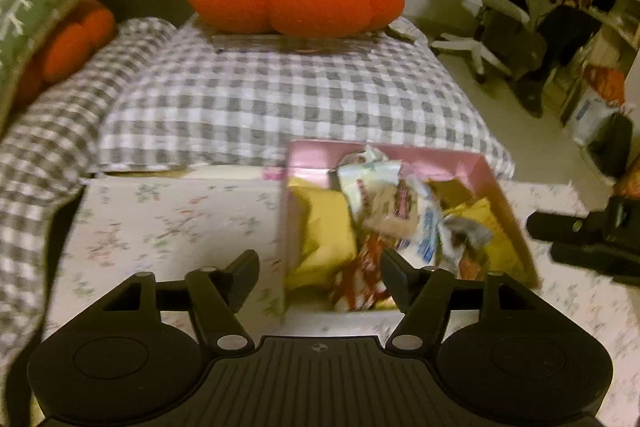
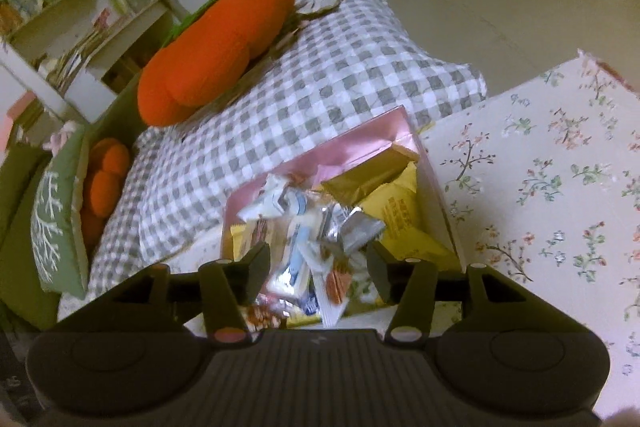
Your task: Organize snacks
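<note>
The left gripper (image 1: 320, 277) stands with its jaws apart and empty at the near left corner of the pink box (image 1: 404, 157), and the right gripper (image 2: 318, 269) hangs just as open and empty over the heap of snack packets (image 2: 304, 227) piled inside, the box sitting on the floral-clothed table (image 2: 560, 167) close to its far edge by the checked bed (image 1: 280, 95). The packets lie loose, slick and overlapping, so a closing right gripper could likely pinch several at once or flick one over the low wall. A nudge to the wall might push the light box toward the gap beside the bed.
</note>
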